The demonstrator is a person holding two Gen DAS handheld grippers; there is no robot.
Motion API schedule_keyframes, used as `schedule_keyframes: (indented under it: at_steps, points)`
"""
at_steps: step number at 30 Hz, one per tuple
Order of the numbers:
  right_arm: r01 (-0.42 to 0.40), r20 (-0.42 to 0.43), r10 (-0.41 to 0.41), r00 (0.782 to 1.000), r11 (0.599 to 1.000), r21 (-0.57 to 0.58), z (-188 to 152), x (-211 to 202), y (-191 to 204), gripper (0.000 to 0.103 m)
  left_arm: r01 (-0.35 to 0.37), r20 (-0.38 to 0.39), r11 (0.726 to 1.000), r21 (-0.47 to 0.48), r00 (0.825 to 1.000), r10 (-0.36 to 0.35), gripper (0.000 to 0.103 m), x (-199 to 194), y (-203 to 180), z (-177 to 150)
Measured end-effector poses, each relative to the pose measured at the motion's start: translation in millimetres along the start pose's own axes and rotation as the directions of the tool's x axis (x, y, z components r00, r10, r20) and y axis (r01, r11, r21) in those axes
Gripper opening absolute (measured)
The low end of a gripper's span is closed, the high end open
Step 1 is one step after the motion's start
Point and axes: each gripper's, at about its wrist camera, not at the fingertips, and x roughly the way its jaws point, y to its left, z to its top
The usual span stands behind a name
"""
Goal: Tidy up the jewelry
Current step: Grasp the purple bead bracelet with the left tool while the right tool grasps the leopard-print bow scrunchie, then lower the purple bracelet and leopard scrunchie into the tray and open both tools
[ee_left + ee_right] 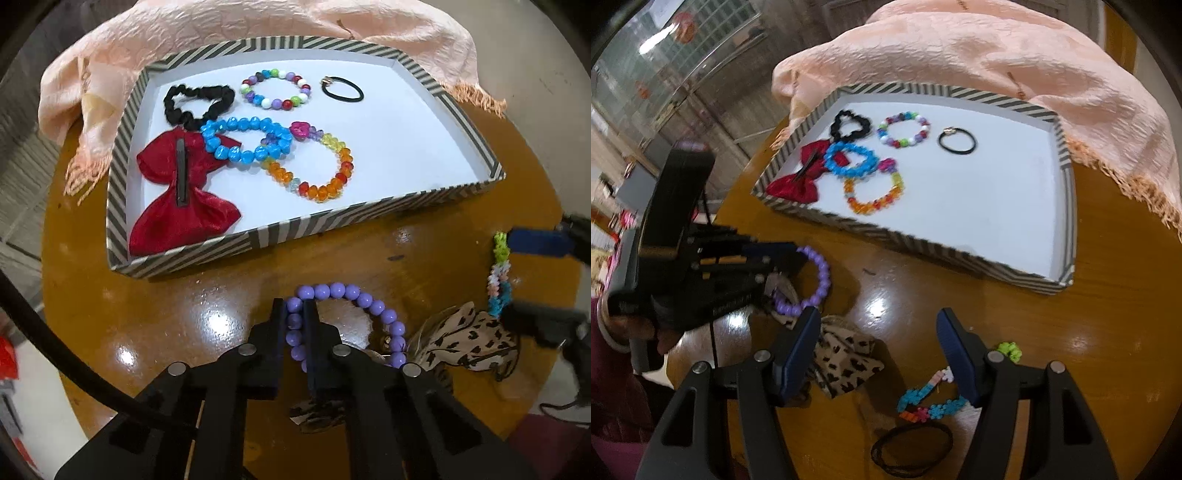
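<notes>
My left gripper is shut on a purple bead bracelet, just above the round brown table; it also shows in the right wrist view. My right gripper is open and empty above a leopard-print scrunchie and a multicoloured woven bracelet. The striped tray holds a red bow clip, a black scrunchie, a blue bead bracelet, an orange bead bracelet, a mixed-colour bead bracelet and a thin black hair tie.
A peach scarf lies bunched behind and beside the tray. A dark thin hair band lies on the table near my right gripper. The tray's right half is bare white.
</notes>
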Motion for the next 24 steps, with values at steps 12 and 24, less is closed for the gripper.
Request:
schedule_keyframes:
  at_steps: [12,24]
  points:
    - [-0.099,-0.074,0.094,0.993,0.993,-0.068,-20,39,19,0.023,0.009,0.104,0.994,-0.106,0.995,0.002,0.003,-43,22,-7]
    - [-0.161,0.023,0.163,0.986,0.984,-0.075,-18,1,27,0.007,-0.008,0.194,0.989,-0.148,0.980,0.037,0.003,-84,30,-5]
